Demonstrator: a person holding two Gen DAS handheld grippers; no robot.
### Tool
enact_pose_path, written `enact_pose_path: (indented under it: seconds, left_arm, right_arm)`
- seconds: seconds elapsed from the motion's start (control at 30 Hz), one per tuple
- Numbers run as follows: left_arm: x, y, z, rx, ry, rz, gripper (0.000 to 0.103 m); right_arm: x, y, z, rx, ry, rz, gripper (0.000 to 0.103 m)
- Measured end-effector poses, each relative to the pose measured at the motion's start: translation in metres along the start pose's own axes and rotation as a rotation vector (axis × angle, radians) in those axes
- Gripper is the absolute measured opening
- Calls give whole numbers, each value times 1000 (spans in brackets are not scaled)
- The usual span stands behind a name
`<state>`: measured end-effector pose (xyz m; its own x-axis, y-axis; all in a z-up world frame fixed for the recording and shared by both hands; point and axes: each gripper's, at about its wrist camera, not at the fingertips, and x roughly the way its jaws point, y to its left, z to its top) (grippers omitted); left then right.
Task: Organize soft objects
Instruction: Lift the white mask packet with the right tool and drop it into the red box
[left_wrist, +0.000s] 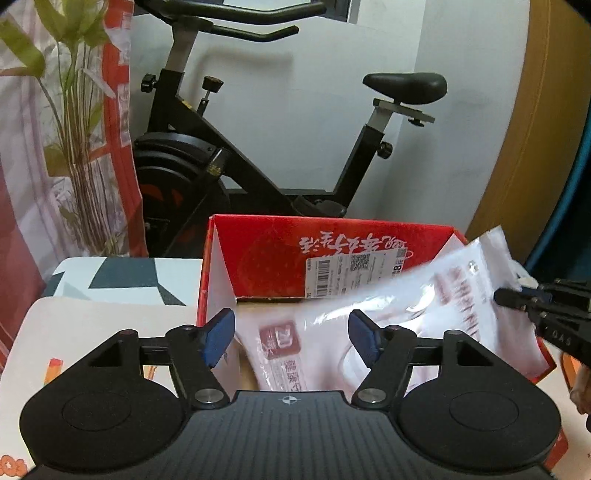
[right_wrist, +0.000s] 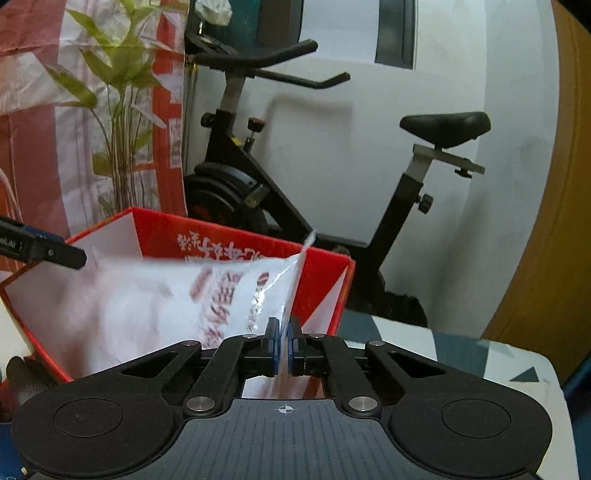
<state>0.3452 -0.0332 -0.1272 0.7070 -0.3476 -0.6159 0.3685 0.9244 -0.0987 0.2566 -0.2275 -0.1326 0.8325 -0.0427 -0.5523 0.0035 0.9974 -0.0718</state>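
A white plastic packet (left_wrist: 369, 317) with pink and red print slants over the open red cardboard box (left_wrist: 332, 243); its lower end is inside the box. My left gripper (left_wrist: 291, 339) is open, its blue pads on either side of the packet's lower part without pressing it. At the right edge my right gripper (left_wrist: 517, 297) pinches the packet's upper end. In the right wrist view the right gripper (right_wrist: 283, 339) is shut on the packet (right_wrist: 155, 295) at its clear edge, above the red box (right_wrist: 229, 240). The left gripper's finger (right_wrist: 55, 253) reaches in from the left.
The box stands on a table with a grey-and-white geometric cover (left_wrist: 122, 280). A white sheet with orange print (left_wrist: 92, 321) lies left of the box. A black exercise bike (left_wrist: 258, 147) and a green plant (left_wrist: 74, 110) stand behind. A gloved hand (right_wrist: 22, 373) shows low left.
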Motion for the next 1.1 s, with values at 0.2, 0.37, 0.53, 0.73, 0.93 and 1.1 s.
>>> enact_pose_path:
  seconds: [0.2, 0.37, 0.53, 0.73, 0.93, 1.1]
  left_arm:
    - [1, -1, -1, -3, -10, -18, 70]
    - [3, 4, -4, -27, -19, -24, 70]
    - [2, 5, -3, -29, -24, -29, 70]
    - [3, 8, -3, -43, -25, -35, 70]
    - [6, 11, -1, -47, -23, -39, 70]
    - [10, 14, -3, -49, -12, -26, 70]
  right_arm:
    - [9, 12, 1, -26, 67, 3, 4]
    - [27, 25, 12, -63, 181, 22, 4]
    - [54, 31, 18, -70, 323, 42, 4]
    - [83, 39, 21, -46, 479, 57, 4]
    - [106, 40, 24, -33, 606, 76, 5]
    - [117, 45, 20, -54, 690, 98, 6]
